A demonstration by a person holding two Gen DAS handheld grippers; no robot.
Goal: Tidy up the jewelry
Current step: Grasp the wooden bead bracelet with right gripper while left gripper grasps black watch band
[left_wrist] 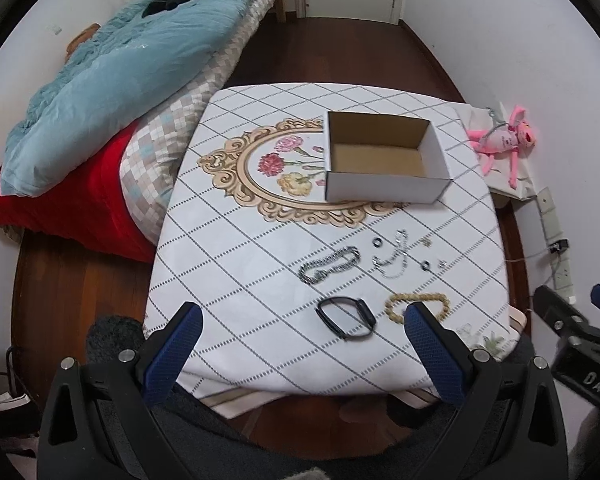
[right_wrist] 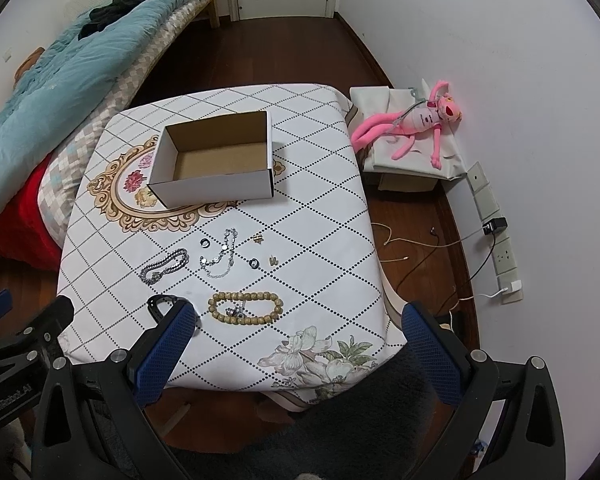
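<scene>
1. Left gripper (left_wrist: 302,322): jaws spread wide, nothing between the blue pads. It hangs above the near edge of the table (left_wrist: 228,184), clear of every item.
2. Right gripper (right_wrist: 296,322): jaws likewise released and empty, held over the near right corner of the table. Its black frame shows at the right edge of the left wrist view.
3. Cardboard box (left_wrist: 384,156): open-topped, white outside, brown inside, nothing visible in it. It stands at the far middle of the table, partly covering the ornate floral print of the tablecloth.
4. Jewelry, all lying loose on the cloth between the box and the grippers:
   - silver chain bracelet (left_wrist: 329,265), left of the group;
   - thin silver chain (left_wrist: 392,258), just right of it;
   - two dark rings (left_wrist: 379,241), one on each side of the thin chain;
   - two small earrings (right_wrist: 257,238), right of the chain;
   - black wristband (left_wrist: 347,316), nearest the left gripper;
   - wooden bead bracelet (right_wrist: 244,307), with a small metallic piece inside its loop.
5. In the right wrist view the left finger (right_wrist: 168,344) covers part of the wristband.
6. Surroundings: a bed with a blue quilt (left_wrist: 112,72) left of the table; a pink plush toy (right_wrist: 420,120) on a covered box by the right wall; a power strip (right_wrist: 496,236) and loose cables on the wooden floor.
</scene>
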